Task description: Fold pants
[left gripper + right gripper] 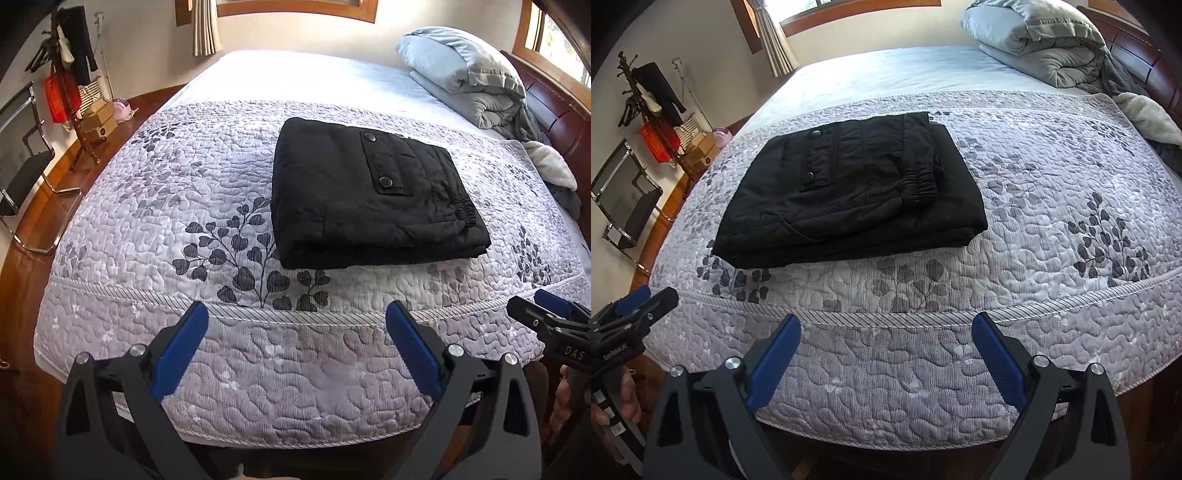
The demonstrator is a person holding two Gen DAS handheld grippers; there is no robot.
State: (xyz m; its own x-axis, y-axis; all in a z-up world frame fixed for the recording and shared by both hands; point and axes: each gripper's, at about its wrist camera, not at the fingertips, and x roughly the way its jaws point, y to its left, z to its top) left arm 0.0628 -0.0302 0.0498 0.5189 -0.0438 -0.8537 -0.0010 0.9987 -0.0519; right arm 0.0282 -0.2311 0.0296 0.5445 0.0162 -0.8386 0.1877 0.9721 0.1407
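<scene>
Lying folded on quilt (147,206), pants (369,195) clear of edges

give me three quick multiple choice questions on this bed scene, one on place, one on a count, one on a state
1. Where do the black pants lie?
A. on the quilt
B. on the chair
C. on the floor

2. How many snap buttons show on the pocket flap?
A. none
B. two
C. five

3. How are the pants?
A. spread flat
B. hanging
C. folded into a stack

Answers:
1 A, they rest on the patterned quilt on the bed.
2 B, one snap button near the flap's far end, another nearer.
3 C, layered edges show at the front; both the left hand-held gripper and the right hand-held gripper are open, clear of it.
</scene>
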